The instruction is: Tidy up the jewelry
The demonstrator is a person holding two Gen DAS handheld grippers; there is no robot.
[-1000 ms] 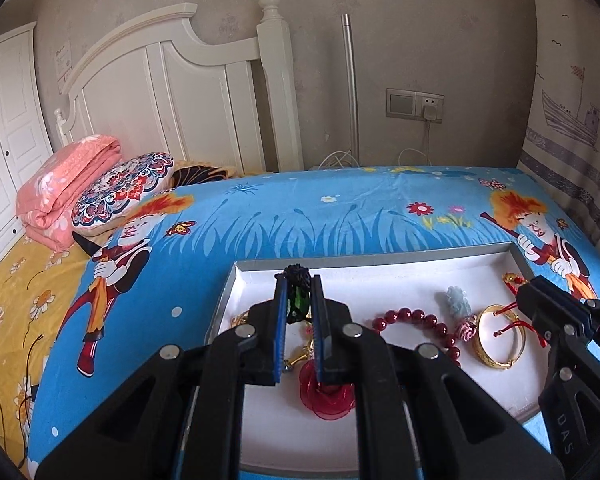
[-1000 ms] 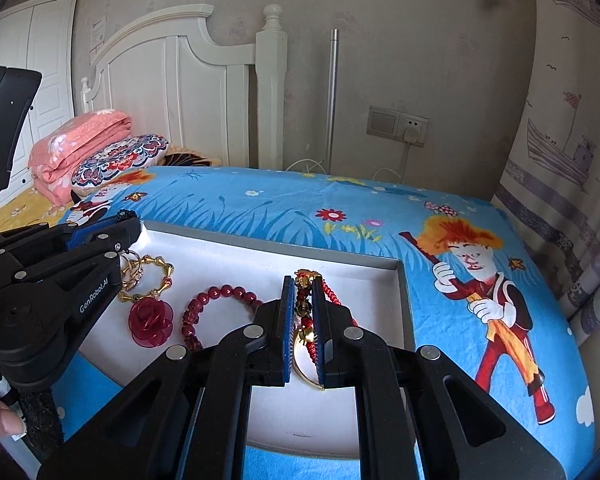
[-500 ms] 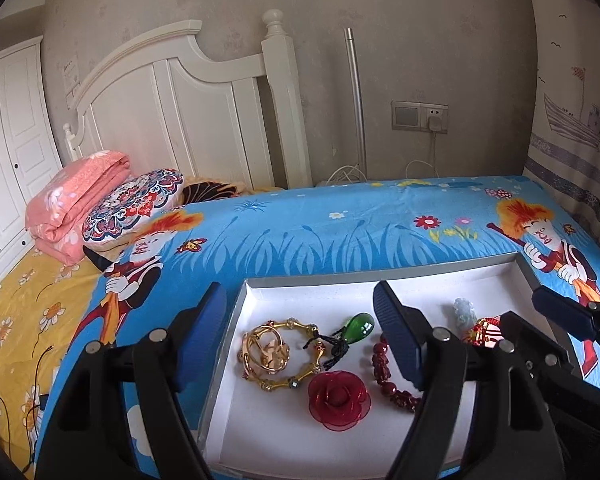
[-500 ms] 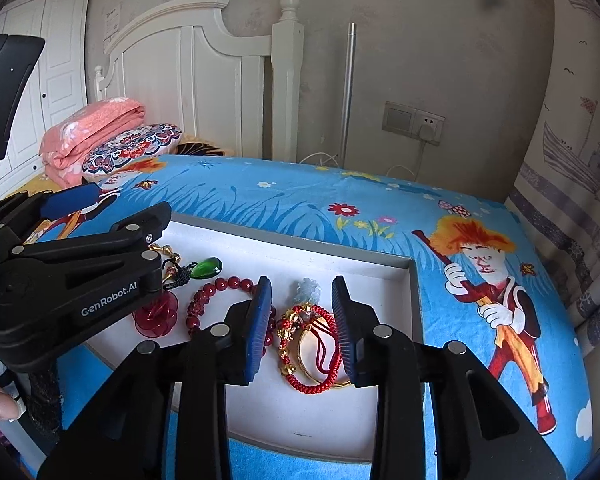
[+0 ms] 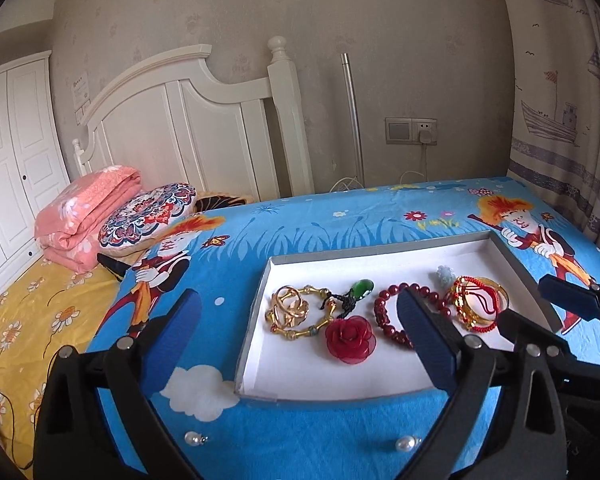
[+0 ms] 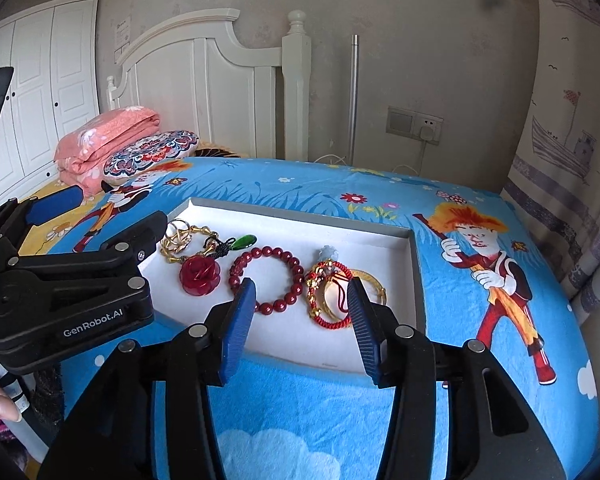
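We can read just one piece of writing: "GenRobot.AI", printed in small white letters on the side of the black plastic body of the left hand-held gripper [image 6: 96,216], seen in the right wrist view at its lower left. On the wall beside the white wooden headboard [image 5: 188,128] we see a pale paper notice [image 5: 81,90] with dark print, and it shows again in the right wrist view [image 6: 123,36], but its lines are too small for us to make out in either view. We find no other readable words, numbers or signs.
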